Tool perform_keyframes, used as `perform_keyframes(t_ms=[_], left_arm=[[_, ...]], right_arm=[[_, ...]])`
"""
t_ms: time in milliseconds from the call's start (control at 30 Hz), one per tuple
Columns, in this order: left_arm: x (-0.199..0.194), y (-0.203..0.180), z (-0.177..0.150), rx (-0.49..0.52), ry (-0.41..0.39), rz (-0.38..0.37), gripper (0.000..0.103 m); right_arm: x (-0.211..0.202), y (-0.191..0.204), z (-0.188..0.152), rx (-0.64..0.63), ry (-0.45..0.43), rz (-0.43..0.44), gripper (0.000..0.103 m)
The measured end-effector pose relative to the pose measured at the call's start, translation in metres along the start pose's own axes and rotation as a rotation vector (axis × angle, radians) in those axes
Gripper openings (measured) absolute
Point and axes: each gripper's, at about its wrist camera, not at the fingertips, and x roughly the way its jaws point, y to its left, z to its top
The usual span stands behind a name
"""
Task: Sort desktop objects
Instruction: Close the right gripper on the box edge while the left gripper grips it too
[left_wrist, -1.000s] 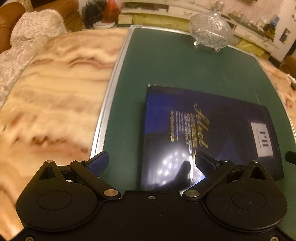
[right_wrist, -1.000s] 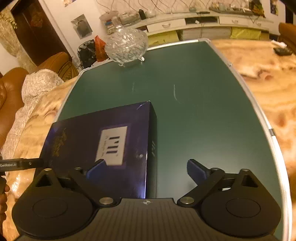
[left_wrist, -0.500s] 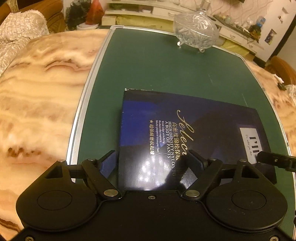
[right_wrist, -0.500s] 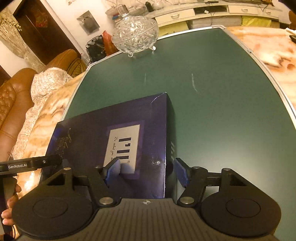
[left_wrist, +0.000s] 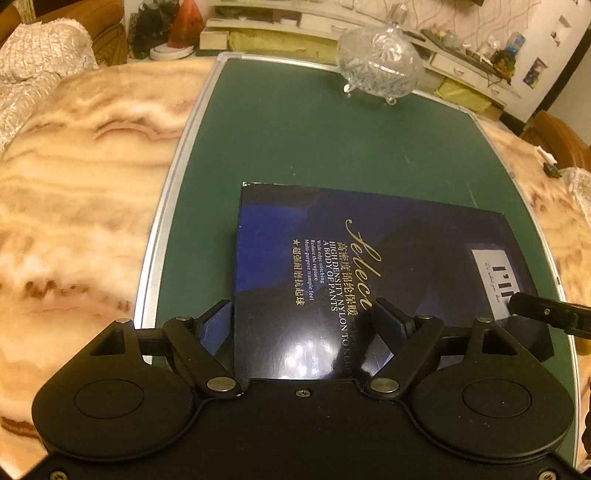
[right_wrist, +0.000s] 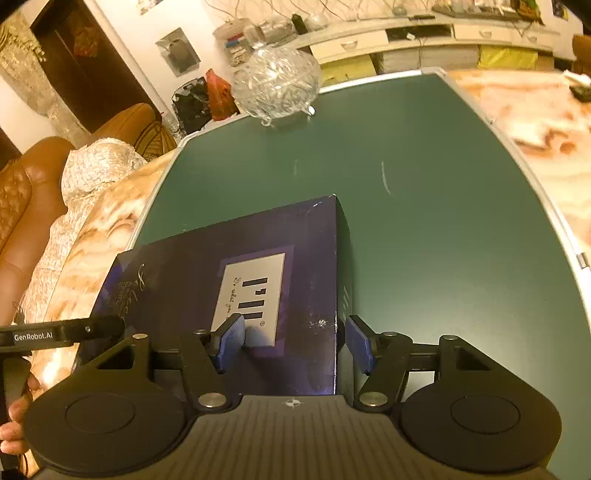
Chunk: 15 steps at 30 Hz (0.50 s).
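Observation:
A flat dark blue box (left_wrist: 369, 266) with gold lettering and a white label lies on the green mat (left_wrist: 295, 140); it also shows in the right wrist view (right_wrist: 258, 280). My left gripper (left_wrist: 303, 325) is open over the box's near left corner, one finger beside its left edge, the other above its top. My right gripper (right_wrist: 295, 343) is open over the box's near right corner, its left finger (right_wrist: 231, 341) above the label and its right finger beside the box's right side. Neither grips the box.
A cut-glass lidded bowl (left_wrist: 380, 66) stands at the mat's far edge; it also shows in the right wrist view (right_wrist: 277, 86). The mat has a metal rim (left_wrist: 162, 221) and lies on a marble table (left_wrist: 74, 184). A sofa (right_wrist: 33, 206) is at the left.
Both grippers have moved forward and closer to the box, now straddling its near corners. The right gripper's fingers have narrowed around the box's right edge. The box has not moved.

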Motion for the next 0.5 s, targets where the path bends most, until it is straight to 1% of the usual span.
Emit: perform_keyframes(t_ms=[267, 400, 500], left_arm=[[-0.052, -0.012, -0.022, 0.019, -0.020, 0.003, 0.081], [-0.082, -0.020, -0.038, 0.031, -0.029, 0.006, 0.081], [-0.103, -0.027, -0.053, 0.044, -0.028, 0.010, 0.081]], right_arm=[[-0.050, 0.022, -0.015, -0.040, -0.029, -0.020, 0.065], [-0.080, 0.028, -0.030, -0.041, -0.037, -0.024, 0.065], [-0.102, 0.031, -0.048, -0.037, -0.045, -0.027, 0.065]])
